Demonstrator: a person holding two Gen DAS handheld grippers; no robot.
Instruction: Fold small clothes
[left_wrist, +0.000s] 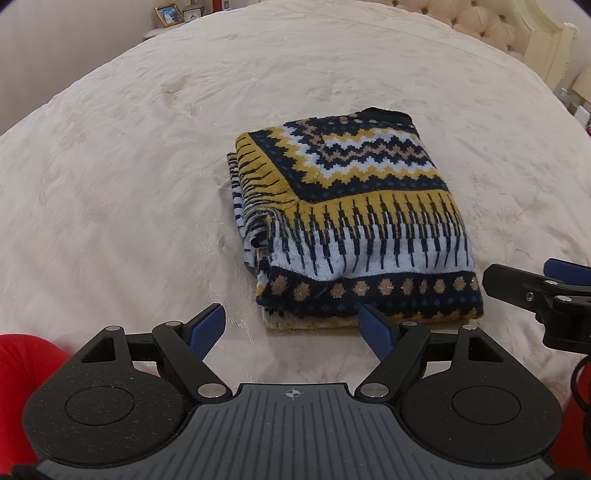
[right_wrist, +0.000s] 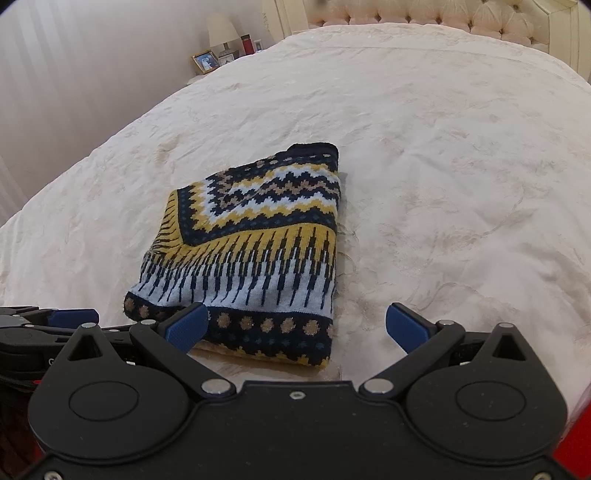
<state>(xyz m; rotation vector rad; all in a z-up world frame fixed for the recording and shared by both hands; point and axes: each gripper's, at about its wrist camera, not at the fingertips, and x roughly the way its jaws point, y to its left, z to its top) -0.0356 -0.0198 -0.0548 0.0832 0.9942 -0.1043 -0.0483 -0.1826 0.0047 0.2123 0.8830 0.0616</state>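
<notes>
A small knitted sweater in navy, yellow and pale blue lies folded into a compact rectangle on the cream bedspread. It also shows in the right wrist view. My left gripper is open and empty, just in front of the sweater's near edge. My right gripper is open and empty, over the sweater's near right corner. The right gripper also shows at the right edge of the left wrist view. The left gripper shows at the left edge of the right wrist view.
The bedspread stretches wide around the sweater. A tufted headboard stands at the far end. A nightstand with a photo frame, a lamp and a red bottle stands at the far left. Red sleeves show at the frame edges.
</notes>
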